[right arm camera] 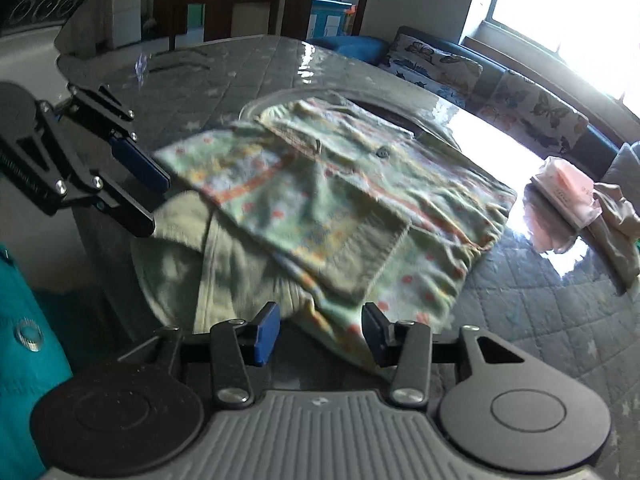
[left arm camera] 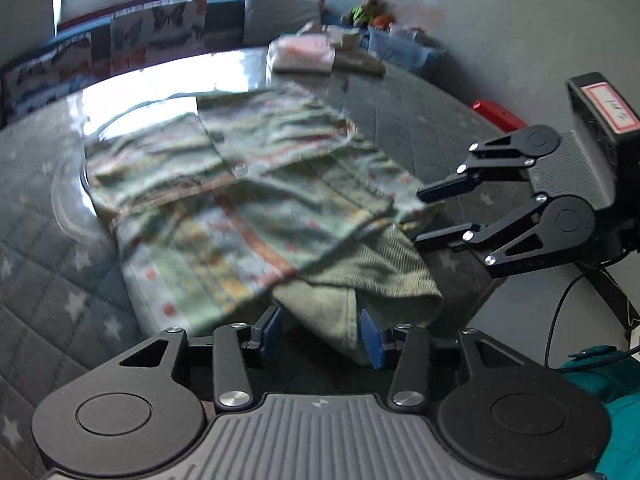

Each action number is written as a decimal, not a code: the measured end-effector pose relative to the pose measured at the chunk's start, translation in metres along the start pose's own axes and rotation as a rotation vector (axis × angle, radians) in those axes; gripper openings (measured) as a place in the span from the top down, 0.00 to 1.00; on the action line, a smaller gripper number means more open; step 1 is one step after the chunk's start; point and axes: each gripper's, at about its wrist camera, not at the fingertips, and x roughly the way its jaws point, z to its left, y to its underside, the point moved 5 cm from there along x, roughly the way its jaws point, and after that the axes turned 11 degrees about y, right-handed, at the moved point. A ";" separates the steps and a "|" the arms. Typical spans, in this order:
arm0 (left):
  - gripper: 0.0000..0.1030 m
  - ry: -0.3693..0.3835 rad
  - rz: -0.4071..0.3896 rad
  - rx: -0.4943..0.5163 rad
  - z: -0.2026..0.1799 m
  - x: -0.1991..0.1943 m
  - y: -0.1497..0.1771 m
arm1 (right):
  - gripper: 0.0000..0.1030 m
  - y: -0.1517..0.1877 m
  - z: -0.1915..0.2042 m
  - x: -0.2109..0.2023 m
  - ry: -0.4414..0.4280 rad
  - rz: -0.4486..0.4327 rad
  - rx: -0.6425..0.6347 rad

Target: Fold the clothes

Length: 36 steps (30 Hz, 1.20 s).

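Black linkages, blue fingers (left arm camera: 371, 338), seemingly rubbery.

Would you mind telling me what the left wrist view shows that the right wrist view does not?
Only the left wrist view shows a red box beyond the table's far edge and toys by the wall. Only the right wrist view shows a dark wooden cabinet and a doorway. Both show the patterned garment on the quilted table, the pink packet, and both open claws, left and right.
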 end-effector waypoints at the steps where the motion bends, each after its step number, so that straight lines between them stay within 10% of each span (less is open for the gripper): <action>1: 0.54 0.008 0.011 -0.012 0.000 0.002 0.001 | 0.53 0.002 0.001 -0.001 0.006 -0.003 -0.011; 10: 0.85 0.061 0.020 -0.031 -0.003 0.003 -0.002 | 0.43 0.017 0.010 -0.009 0.028 -0.049 -0.110; 24: 0.87 0.102 -0.098 -0.073 0.027 -0.013 -0.060 | 0.48 -0.013 0.020 0.009 -0.060 -0.196 -0.075; 29: 0.79 0.089 -0.127 -0.032 0.032 -0.024 -0.053 | 0.76 -0.034 0.004 0.023 -0.187 -0.153 0.088; 31: 0.53 0.058 -0.153 -0.010 0.035 -0.035 -0.047 | 0.79 -0.040 -0.004 0.025 -0.220 -0.135 0.143; 36: 0.44 -0.035 -0.190 0.071 0.039 -0.052 -0.026 | 0.82 -0.052 -0.020 0.028 -0.265 -0.100 0.233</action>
